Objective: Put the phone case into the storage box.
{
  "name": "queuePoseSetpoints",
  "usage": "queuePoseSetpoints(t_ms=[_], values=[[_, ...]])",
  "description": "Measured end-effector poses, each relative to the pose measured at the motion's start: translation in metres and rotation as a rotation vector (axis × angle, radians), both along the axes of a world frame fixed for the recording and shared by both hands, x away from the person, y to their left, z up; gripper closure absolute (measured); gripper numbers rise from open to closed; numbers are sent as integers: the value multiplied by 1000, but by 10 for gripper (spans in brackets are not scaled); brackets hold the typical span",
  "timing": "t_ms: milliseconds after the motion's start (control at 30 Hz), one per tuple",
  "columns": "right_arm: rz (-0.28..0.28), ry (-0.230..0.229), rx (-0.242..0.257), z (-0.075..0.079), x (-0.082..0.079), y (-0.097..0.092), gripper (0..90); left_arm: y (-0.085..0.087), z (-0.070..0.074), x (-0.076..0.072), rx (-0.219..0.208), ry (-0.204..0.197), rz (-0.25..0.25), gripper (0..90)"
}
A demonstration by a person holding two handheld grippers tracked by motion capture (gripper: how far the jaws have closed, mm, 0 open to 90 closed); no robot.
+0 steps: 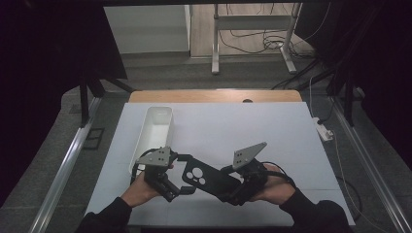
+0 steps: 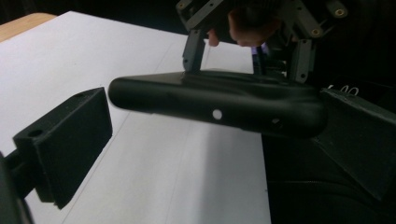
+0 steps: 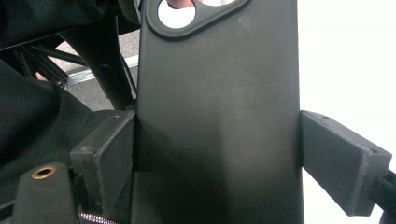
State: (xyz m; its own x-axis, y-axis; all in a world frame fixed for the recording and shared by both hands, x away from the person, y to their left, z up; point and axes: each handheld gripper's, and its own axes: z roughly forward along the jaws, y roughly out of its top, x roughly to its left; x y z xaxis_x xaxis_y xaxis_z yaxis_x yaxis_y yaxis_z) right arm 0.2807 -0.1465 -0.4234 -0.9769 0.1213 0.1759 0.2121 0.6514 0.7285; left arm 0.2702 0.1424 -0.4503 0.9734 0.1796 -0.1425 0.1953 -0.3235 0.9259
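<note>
White table (image 1: pixel 272 131), tray (image 1: pixel 154 130) beside phone case (image 1: pixel 206 178)

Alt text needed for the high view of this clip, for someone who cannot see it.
A person's two hands, each with a gripper, hold a black phone case between them above a white table; the right gripper clamps one end, the left gripper meets the camera-cutout end. A white rectangular bin stands empty at the left.
</note>
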Motion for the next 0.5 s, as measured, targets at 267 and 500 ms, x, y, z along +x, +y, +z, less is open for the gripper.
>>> queuePoseSetpoints(t_ms=[267,500], values=[[26,-5,2,-1,-2,3,142,-2,-2,0,-21,12,-45,12],[40,1,5,-2,-3,5,141,-3,-3,0,-42,31,-67,33]])
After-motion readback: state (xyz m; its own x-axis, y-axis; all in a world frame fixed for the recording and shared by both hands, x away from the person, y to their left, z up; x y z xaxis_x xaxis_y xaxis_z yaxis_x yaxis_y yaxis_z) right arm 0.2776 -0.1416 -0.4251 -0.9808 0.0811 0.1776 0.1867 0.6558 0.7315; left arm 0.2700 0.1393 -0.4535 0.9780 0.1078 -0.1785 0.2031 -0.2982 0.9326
